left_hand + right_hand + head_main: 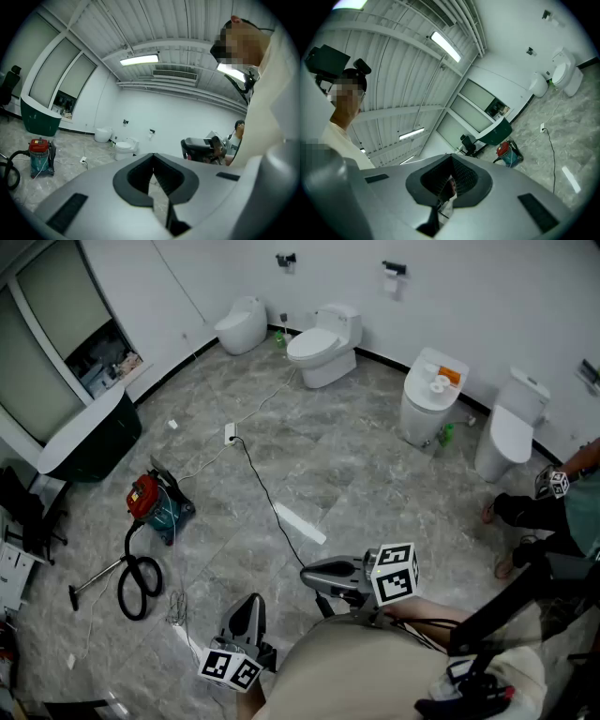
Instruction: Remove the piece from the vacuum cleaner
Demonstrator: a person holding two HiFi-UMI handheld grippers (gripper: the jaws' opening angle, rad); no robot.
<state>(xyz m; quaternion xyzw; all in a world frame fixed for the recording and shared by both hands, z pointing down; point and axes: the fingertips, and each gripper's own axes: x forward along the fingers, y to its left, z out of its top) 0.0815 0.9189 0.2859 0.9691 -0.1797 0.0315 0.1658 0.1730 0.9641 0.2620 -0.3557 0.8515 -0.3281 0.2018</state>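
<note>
The vacuum cleaner (153,503), red on top with a teal body, stands on the stone floor at the left; it also shows small in both gripper views (40,156) (506,152). Its black hose (138,584) loops toward me and ends in a wand (97,580) lying on the floor. My left gripper (250,604) is low, near my body, with its jaws together and nothing between them (153,157). My right gripper (307,574) hangs beside it, also shut and empty (451,158). Both are well apart from the vacuum.
A black cable (267,498) runs from a socket block (230,434) across the floor, past a white strip (300,523). Toilets (324,345) line the far wall. A dark green tub (94,437) stands at the left. Another person (548,512) stands at the right.
</note>
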